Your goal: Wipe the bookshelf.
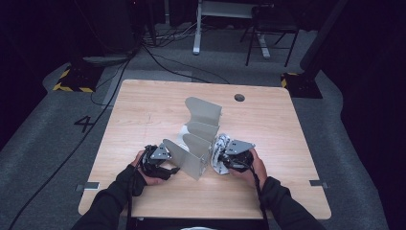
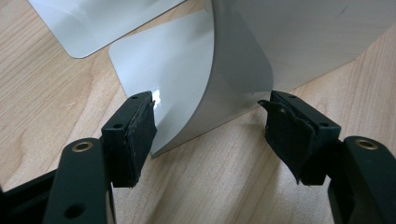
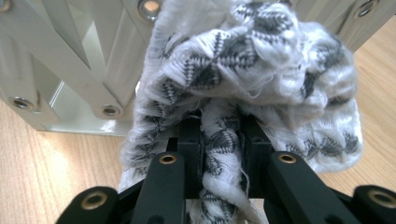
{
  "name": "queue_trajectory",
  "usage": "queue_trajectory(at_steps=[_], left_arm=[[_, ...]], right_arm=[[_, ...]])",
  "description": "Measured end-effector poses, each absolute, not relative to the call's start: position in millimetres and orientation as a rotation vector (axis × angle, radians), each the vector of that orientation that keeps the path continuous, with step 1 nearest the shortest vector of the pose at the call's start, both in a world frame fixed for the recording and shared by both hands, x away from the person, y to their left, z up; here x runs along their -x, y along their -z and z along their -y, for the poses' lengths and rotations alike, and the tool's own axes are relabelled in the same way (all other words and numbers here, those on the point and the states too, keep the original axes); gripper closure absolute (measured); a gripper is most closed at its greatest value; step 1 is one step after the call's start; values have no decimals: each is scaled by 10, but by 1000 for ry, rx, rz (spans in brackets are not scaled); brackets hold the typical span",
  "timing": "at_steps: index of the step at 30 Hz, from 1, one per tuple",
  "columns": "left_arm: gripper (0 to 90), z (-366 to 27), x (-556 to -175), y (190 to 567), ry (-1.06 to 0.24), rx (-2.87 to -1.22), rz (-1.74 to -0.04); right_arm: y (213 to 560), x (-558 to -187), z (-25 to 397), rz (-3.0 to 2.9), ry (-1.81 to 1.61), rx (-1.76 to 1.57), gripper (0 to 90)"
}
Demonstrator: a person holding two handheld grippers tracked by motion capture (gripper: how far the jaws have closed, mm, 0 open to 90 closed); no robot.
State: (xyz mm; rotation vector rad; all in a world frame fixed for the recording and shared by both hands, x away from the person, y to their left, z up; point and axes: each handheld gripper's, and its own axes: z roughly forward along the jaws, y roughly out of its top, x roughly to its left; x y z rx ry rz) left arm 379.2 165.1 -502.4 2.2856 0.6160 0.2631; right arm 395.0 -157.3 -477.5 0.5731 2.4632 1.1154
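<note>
Scene: We see a person seated at a wooden counter (image 1: 143, 110), a tool in each hand, working at a grey metal rack (image 1: 198, 139) with upright dividers.
Left hand: Our high view puts the left hand (image 1: 146, 173) at the rack's near left corner, forearm coming in from the bottom edge, sleeve dark.
Left tool: The left tool (image 2: 210, 133) is released, its jaws spread wide either side of the rack's curved front divider, low over the counter; we cannot tell whether either pad touches the metal.
Right hand: The right hand (image 1: 253, 167) sits just beside the rack's right side, forearm angled inward.
Right tool: The right tool (image 3: 220, 140) is clenched on a white-and-grey knitted cloth (image 3: 252, 70), a fold pinched between its jaws.
Cloth: We find the cloth bunched against the rack's right wall, beside its riveted slats, its lower edge on the counter.
Surroundings: Grey carpet and trailing cables lie beyond the counter.
</note>
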Motion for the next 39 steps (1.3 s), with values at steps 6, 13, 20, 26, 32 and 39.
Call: queue_trajectory(at_steps=[6,13,20,26,32,39], left_arm=[[335,-1651,-3792,5024,-263,-2286,-616],[334,-1649,-3791,5024,-265,-2285,-618],[325,-1651,-3779,5024,-278,-2284,-631],[326,-1650,-3763,5025,-271,-2282,-644],[255,-1702,-3740,5014,-225,-2244,-749],[264,-1814,-3364,4598,-334,-2087,-715]], right_arm=[[4499,-3814,1605,-2363,-1225,-505,746],[4084,-3604,1643,-2227,-1387,-420,745],[4423,-3675,1573,-2324,-1341,-468,742],[4498,-3678,1586,-2339,-1293,-472,742],[4480,-3677,1618,-2312,-1277,-469,742],[4294,-3650,1721,-2201,-1337,-492,744]])
